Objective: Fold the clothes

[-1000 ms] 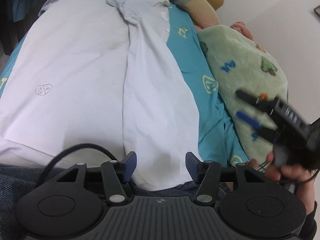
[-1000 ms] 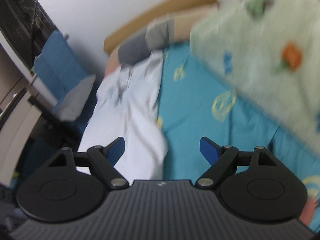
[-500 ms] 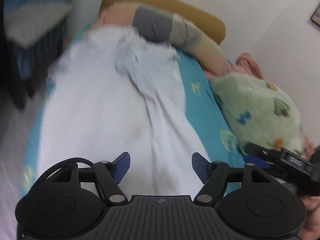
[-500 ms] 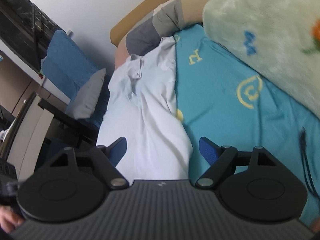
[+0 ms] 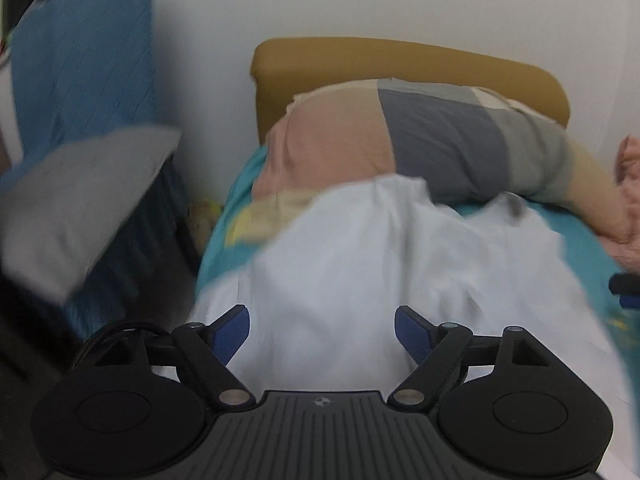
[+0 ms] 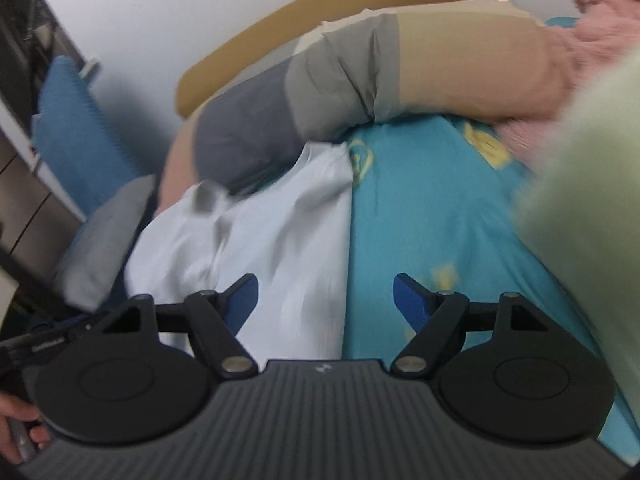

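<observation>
White shirt [image 5: 360,264] spread on the teal bedsheet [image 6: 432,216] below a colour-blocked bolster [image 5: 440,144], left gripper [image 5: 322,330] jaws opening, nothing gripped, right gripper [image 6: 326,298] jaws closing over shirt edge, nothing pinched

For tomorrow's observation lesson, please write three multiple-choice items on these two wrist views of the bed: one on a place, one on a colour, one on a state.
1. Where does the white shirt lie?
A. On the teal bedsheet
B. On the floor
C. Over the headboard

2. What colour are the gripper fingers' pads?
A. Red
B. Blue
C. Yellow

3. What is between the left gripper jaws?
A. A pinched shirt fold
B. A sock
C. Nothing gripped

Key:
1 A, the shirt is spread on the sheet.
2 B, blue pads show in both views.
3 C, the jaws are opening, apart, with shirt only behind them.
</observation>
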`<state>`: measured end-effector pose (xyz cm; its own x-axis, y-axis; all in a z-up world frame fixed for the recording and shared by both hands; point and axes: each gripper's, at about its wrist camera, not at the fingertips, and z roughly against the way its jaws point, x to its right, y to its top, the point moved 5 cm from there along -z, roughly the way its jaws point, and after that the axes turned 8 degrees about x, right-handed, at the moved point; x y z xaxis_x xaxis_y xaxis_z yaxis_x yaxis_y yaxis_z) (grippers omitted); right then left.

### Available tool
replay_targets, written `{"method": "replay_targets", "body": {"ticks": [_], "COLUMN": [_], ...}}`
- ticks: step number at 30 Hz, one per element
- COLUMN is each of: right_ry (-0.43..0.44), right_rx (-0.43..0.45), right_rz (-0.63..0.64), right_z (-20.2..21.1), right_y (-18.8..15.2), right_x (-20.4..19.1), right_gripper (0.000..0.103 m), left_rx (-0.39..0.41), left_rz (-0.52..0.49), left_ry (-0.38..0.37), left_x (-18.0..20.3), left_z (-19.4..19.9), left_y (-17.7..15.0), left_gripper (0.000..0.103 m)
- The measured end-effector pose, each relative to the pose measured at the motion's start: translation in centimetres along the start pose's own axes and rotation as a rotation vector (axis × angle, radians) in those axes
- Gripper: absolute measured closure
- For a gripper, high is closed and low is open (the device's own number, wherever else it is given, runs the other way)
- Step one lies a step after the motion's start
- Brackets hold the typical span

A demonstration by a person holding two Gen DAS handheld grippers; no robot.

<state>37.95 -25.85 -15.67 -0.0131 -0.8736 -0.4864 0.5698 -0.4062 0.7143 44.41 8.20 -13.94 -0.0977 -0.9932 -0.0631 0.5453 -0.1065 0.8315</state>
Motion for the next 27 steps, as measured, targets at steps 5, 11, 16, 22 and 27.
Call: {"method": "replay_targets", "body": {"ticks": [5,11,16,22,27], "right_ry": [0.021,0.064,0.031,0.009,-0.040], "right_rx": [0.018,0.018,0.039,0.206,0.327], "right_rz": [-0.029,0.051,0.147,0.269,0.351], "right_z": [-8.6,-12.3,-10.0,-2.0,1.9], "right_y": [1.8,3.3,4.0,8.4,13.5], "right_x": [0.7,-0.9,-2.0,-4.3,-6.4], "right_gripper": [0.025,0.061,0.093,0.094,0.094], "left_rx": [0.021,-0.011,0.030,0.160,0.299], "left_rz": [-0.042,0.116,0.030,0.057,0.080], "left_ry": [0.032,-0.063,-0.069,0.010,0.062], "left_x": [-0.5,-1.3,0.4,1.1,1.7], "left_z": [-7.8,-11.6,-8.3,-1.2,3.0], "left_y": [1.5,1.9,3.2,8.5,14.5], "left_gripper": [0.020,0.087,0.099,0.100,0.100]}}
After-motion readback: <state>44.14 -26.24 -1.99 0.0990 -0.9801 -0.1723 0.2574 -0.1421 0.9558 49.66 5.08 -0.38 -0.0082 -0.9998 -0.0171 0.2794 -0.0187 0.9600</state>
